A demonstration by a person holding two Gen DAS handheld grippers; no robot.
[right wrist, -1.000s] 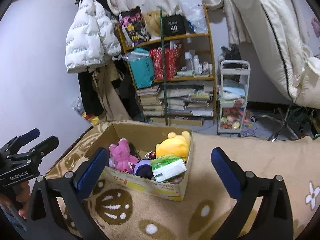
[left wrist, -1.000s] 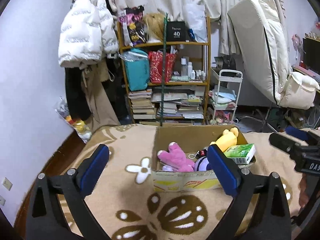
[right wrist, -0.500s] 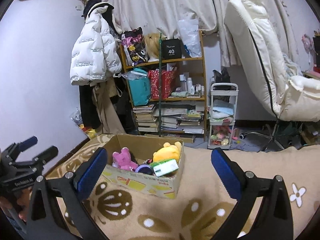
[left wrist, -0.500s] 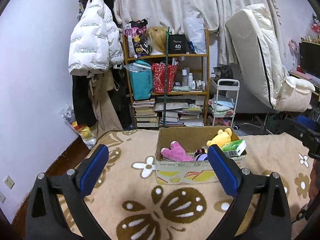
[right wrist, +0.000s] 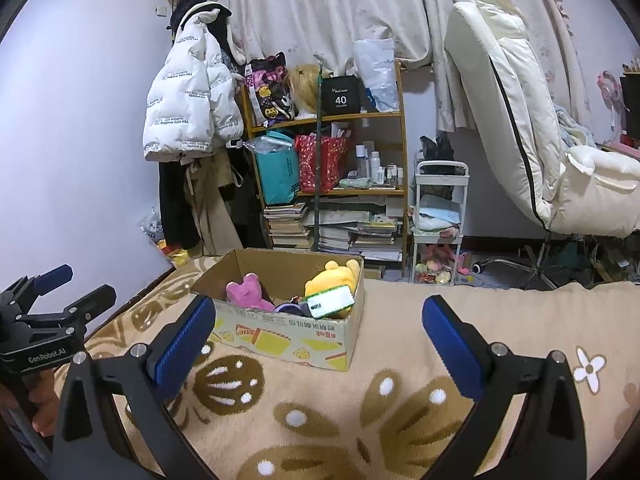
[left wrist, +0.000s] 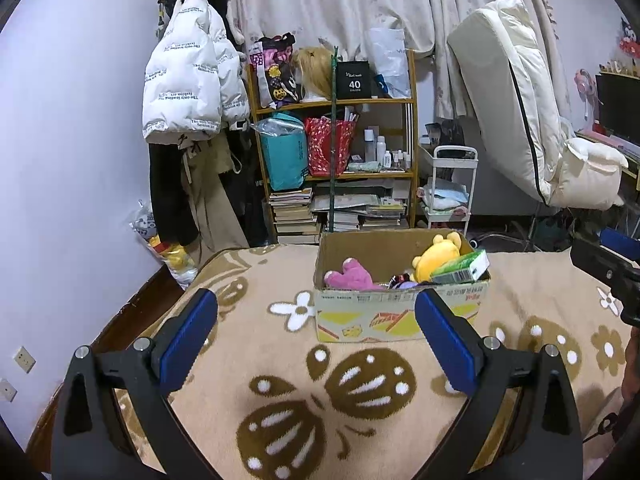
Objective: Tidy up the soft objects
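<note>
Cardboard box (left wrist: 400,312) sits on the beige patterned blanket (left wrist: 280,360), open top; inside I see a pink plush (left wrist: 352,278) at its left, a yellow plush (left wrist: 436,258) at its right, a green-and-white pack (left wrist: 462,268) lying tilted against the yellow one, and something small, dark and purple between them that I can't identify; same contents from the right wrist view: pink plush (right wrist: 246,292), yellow plush (right wrist: 334,280), pack (right wrist: 330,301), box (right wrist: 288,336); my left gripper (left wrist: 316,332) is spread wide, nothing between the blue pads (left wrist: 188,332), held above the blanket short of the box; my right gripper (right wrist: 318,340) is also spread wide and empty, pads (right wrist: 452,354) over the blanket, box ahead and to the left; each gripper shows at the edge of the other's view, a hand (right wrist: 40,404) under the left one; behind the box: wooden shelf (left wrist: 336,140) with bags, bottles and stacked books, white puffer jacket (left wrist: 192,76) hanging on the wall to its left, small white trolley (left wrist: 448,192) to its right, cream reclined chair (left wrist: 528,120) further right; curtains (left wrist: 360,4) above the shelf
</note>
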